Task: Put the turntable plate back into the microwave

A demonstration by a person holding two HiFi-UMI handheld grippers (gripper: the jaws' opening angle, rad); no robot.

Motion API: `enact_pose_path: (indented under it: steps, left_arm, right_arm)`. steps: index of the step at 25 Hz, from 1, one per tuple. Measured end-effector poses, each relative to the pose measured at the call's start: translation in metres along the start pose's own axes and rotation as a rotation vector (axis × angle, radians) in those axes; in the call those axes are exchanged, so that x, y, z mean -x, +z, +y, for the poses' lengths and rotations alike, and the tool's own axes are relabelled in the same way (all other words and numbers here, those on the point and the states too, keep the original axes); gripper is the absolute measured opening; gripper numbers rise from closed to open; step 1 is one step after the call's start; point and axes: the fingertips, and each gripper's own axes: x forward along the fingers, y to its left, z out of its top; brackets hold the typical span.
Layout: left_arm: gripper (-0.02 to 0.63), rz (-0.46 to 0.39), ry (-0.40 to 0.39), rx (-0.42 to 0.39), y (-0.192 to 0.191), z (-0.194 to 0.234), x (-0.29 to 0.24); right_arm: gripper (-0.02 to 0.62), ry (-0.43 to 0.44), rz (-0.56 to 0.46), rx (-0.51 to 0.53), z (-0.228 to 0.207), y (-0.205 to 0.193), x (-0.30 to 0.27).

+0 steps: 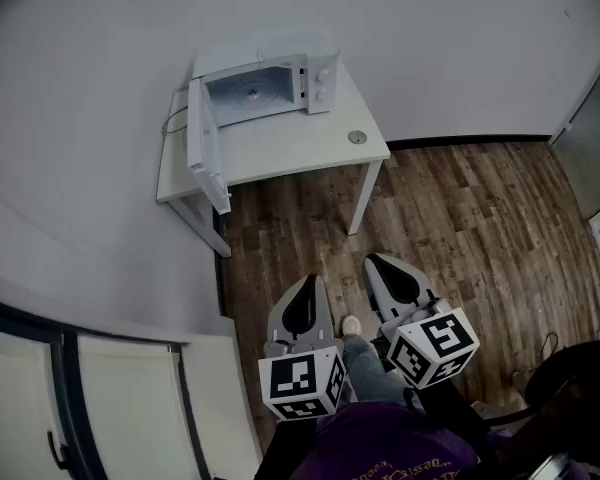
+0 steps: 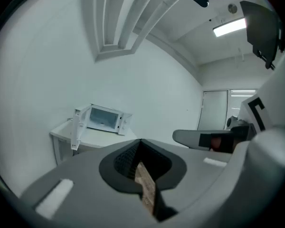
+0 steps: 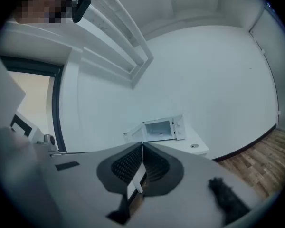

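Currently both of your tools hang close to your body over the brown wood-plank floor (image 1: 470, 218), well apart from the white rectangular table (image 1: 310, 150). Your left gripper (image 1: 309, 281) has its grey jaws pressed fully together, with nothing caught between the ribbed black pads. Your right gripper (image 1: 373, 261) is the same: jaws closed tip to tip and empty. Both point toward the table, tilted slightly downward.

Ahead of the jaws, the white box-shaped microwave (image 1: 315, 80) stands at the back of the table, against the wall. Its white door (image 1: 202, 146) is swung wide open to your left. On the cavity floor you can make out a round shape that looks like the glass turntable plate (image 1: 251, 95), though it is too small to be sure. It lies far beyond both sets of jaws, touching neither. A small round grey disc (image 1: 357, 137) sits near the table's right front corner.
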Motion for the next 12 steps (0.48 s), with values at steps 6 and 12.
enact_pose_path:
  steps: [6,12]
  left_arm:
    - [0.005,-0.014,0.009,-0.004,0.01,0.01,-0.028]
    - [0.005,-0.024,0.028,-0.022,0.028,0.018,-0.07]
  right_arm:
    - [0.009,0.014,-0.007,-0.001,-0.016,0.009,-0.031]
    - [0.011,0.043,-0.018,-0.006,-0.039,0.026,-0.067]
